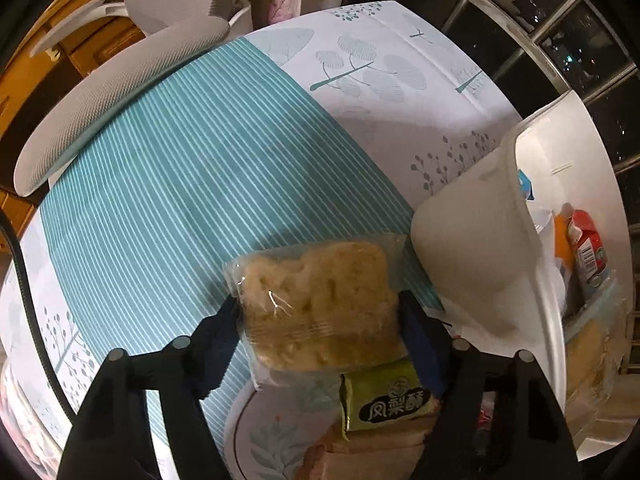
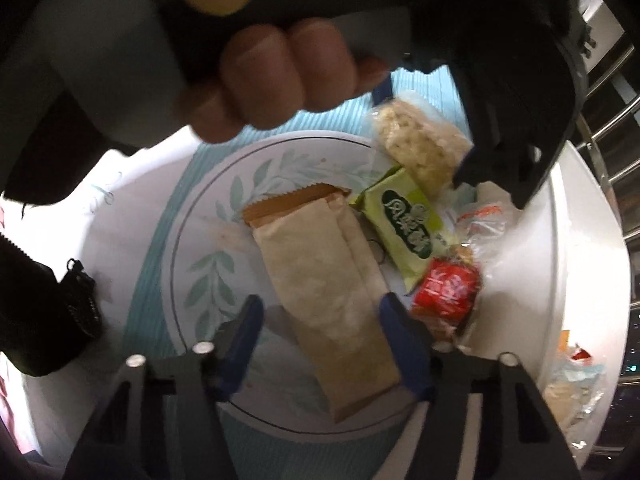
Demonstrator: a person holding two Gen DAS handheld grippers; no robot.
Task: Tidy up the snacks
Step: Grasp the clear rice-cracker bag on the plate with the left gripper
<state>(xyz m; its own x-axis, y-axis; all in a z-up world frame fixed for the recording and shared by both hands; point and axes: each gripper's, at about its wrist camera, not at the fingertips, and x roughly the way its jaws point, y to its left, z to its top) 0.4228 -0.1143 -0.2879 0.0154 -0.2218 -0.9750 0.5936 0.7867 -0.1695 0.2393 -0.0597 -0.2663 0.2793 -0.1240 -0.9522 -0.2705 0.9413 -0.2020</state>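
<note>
My left gripper [image 1: 320, 312] is shut on a clear-wrapped rice cake [image 1: 320, 304] and holds it above the table, beside a white bin [image 1: 472, 240]. The same cake [image 2: 420, 140] shows in the right wrist view, held by the left gripper [image 2: 420, 136] over the plate's far edge. My right gripper [image 2: 320, 320] is open, its fingers either side of a brown paper packet [image 2: 320, 280] lying on a leaf-patterned plate [image 2: 200, 240]. A green packet [image 2: 404, 224] and a red packet [image 2: 446, 292] lie next to it. The green packet [image 1: 384, 400] also shows below the held cake.
The white bin holds several snacks, including a red packet [image 1: 586, 256]. A teal striped and tree-print cloth [image 1: 180, 180] covers the table. A grey chair [image 1: 120, 92] stands at the far left edge. A window grille [image 1: 560, 40] is behind the bin.
</note>
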